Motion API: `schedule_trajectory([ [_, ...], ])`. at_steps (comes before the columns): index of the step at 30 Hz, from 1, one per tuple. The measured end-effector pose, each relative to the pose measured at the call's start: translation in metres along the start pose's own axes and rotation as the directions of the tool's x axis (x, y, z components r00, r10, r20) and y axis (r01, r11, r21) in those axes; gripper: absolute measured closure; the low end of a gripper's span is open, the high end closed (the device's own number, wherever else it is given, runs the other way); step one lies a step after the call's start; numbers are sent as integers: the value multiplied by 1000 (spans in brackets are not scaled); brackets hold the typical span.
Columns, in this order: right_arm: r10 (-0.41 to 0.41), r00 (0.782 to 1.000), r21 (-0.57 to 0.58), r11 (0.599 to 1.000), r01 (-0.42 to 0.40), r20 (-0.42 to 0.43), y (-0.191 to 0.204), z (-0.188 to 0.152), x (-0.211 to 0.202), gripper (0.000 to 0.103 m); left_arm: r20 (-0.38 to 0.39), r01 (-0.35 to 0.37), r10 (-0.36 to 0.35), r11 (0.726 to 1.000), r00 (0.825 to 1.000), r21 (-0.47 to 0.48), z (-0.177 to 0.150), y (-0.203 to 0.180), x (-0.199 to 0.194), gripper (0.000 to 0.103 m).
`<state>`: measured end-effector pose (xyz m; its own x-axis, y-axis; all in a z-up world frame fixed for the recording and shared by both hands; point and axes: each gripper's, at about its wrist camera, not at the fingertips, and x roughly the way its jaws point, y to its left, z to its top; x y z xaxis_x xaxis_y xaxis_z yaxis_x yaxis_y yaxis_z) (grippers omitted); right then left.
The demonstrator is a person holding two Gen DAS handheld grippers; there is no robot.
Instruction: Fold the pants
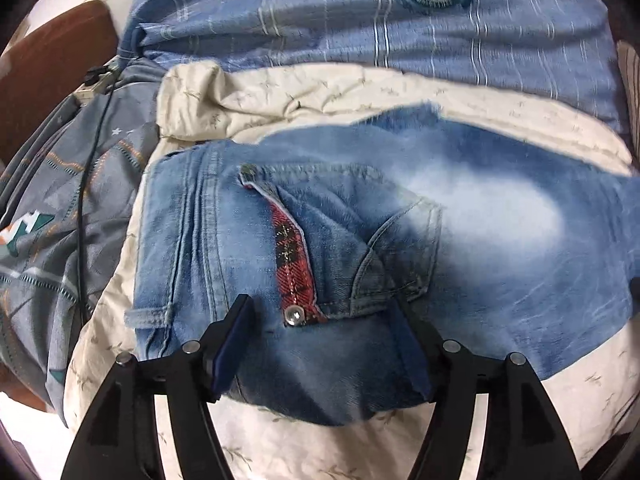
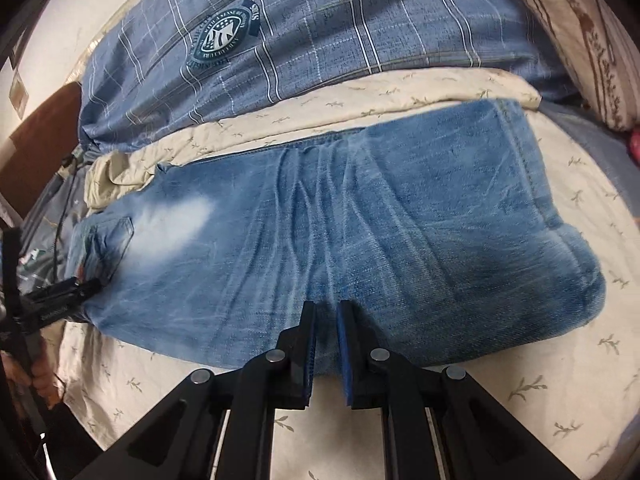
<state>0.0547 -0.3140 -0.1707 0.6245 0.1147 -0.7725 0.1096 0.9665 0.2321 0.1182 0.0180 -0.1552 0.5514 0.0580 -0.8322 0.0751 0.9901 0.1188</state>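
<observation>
Faded blue jeans (image 2: 340, 224) lie flat across a cream leaf-print bedspread (image 2: 560, 380), waist at the left, leg hems at the right. In the left wrist view the waist end (image 1: 320, 240) shows a back pocket with red plaid trim and a metal rivet. My left gripper (image 1: 322, 312) is open, its jaws wide apart around the near edge of the waist. It also shows at the left of the right wrist view (image 2: 86, 286). My right gripper (image 2: 326, 308) is nearly closed, with a narrow gap, at the near edge of the legs; whether it pinches denim is unclear.
A blue plaid duvet (image 2: 320, 40) with a round badge lies behind the jeans. A patterned pillow (image 2: 580, 40) is at the far right. Grey patterned bedding (image 1: 60, 220) with a black cable and a brown headboard (image 1: 52, 68) are at the left.
</observation>
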Motion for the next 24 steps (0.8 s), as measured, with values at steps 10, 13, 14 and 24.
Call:
schedule_trajectory([
  [10, 133, 986, -112, 986, -122, 96, 48, 23, -5, 90, 72, 33, -33, 999, 997, -4, -4, -32, -6, 32],
  [13, 148, 987, -154, 978, -138, 56, 71, 41, 12, 90, 81, 29, -30, 1000, 996, 8, -4, -35, -3, 25],
  [14, 158, 987, -166, 975, -150, 33, 80, 49, 20, 90, 84, 26, -27, 1000, 996, 12, -4, -35, -1, 23],
  [24, 231, 962, -166, 953, -253, -143, 155, 107, 116, 90, 86, -16, 6, 994, 996, 110, -10, -53, 11, 2],
])
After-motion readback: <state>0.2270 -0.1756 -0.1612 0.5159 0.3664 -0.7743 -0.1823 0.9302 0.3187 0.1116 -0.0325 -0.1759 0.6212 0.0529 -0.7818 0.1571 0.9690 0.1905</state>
